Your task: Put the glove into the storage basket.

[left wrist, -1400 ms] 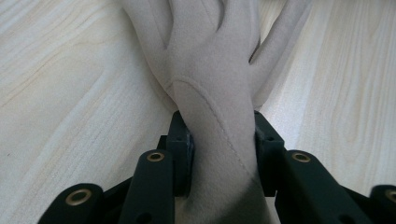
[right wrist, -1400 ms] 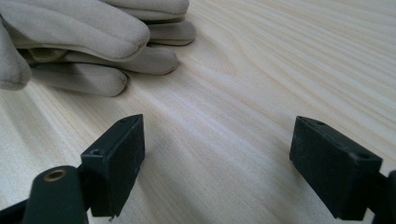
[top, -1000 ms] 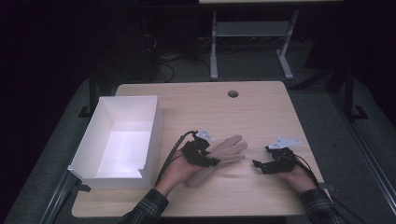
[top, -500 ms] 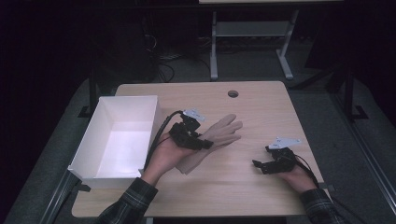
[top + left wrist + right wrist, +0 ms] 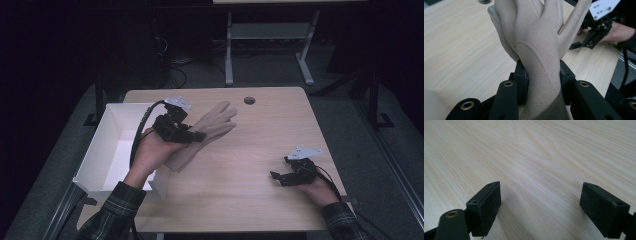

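Note:
A beige glove [image 5: 207, 129] hangs above the wooden table [image 5: 240, 195], lifted off it, its fingers pointing up and to the right. My left gripper [image 5: 196, 136] is shut on the glove at its wrist. In the left gripper view the glove [image 5: 536, 42] fills the gap and both black pads [image 5: 522, 75] press on it. Low at the table's right side my right gripper [image 5: 278, 178] stands open, jaws pointing left. In the right gripper view its pads [image 5: 487, 205] stand wide apart over bare wood with nothing between them [image 5: 541, 207].
A white open box [image 5: 100, 150] stands along the table's left edge, just left of my left hand. A round cable hole [image 5: 249, 100] sits near the table's far edge. A metal frame [image 5: 265, 45] stands on the floor beyond the table.
My left gripper has risen and moved up-left toward the white box, carrying the glove off the table. The right gripper has stayed in place.

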